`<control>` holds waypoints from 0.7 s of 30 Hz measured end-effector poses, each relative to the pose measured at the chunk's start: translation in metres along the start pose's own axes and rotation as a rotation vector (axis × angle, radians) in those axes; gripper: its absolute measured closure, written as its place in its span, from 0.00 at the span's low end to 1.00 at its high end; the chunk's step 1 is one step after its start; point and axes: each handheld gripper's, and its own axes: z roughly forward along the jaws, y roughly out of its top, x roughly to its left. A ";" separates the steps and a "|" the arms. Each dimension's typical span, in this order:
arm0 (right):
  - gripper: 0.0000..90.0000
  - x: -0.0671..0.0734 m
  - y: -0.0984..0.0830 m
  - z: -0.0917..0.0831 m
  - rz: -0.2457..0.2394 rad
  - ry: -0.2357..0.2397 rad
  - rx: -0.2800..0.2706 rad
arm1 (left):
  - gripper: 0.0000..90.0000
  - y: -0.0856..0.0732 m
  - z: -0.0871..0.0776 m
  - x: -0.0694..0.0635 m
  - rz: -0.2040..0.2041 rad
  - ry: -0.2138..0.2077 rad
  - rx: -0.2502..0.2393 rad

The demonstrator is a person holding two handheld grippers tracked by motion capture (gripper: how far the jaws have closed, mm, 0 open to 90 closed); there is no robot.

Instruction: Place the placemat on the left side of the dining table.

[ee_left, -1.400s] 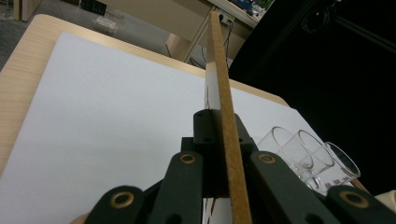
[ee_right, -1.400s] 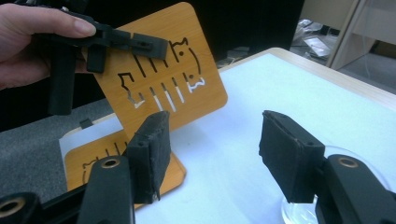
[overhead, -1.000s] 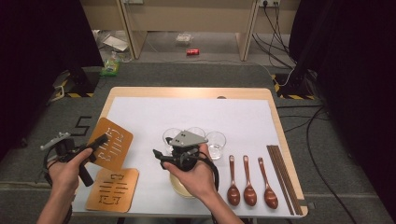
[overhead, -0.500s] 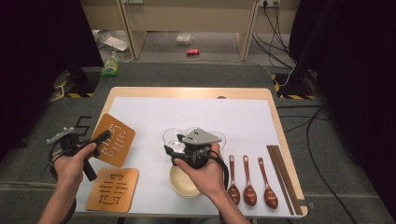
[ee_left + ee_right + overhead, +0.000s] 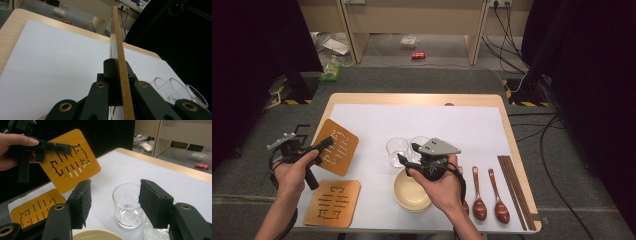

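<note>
Coaster [image 5: 338,146] is hanging tilted off the table's [image 5: 412,99] left edge, pinched by the left gripper [image 5: 321,145]; the right gripper [image 5: 113,203] is hovering with jaws apart, facing a glass [image 5: 126,205]

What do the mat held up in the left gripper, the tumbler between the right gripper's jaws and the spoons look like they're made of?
Lifted mat: looks like bamboo or thin wood board, matte honey-brown, fine grain, cut-through slots, fibrous edge in the left gripper view.
Tumbler: clear glass by the look, see-through wall, thick glinting base; clear plastic is possible.
Spoons: probably lacquered wood, dark reddish-brown with glossy highlights on the bowls.
</note>
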 end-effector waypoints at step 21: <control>0.49 -0.031 -0.022 -0.028 0.059 -0.082 -0.026 | 0.96 0.004 0.014 -0.004 0.004 0.008 0.004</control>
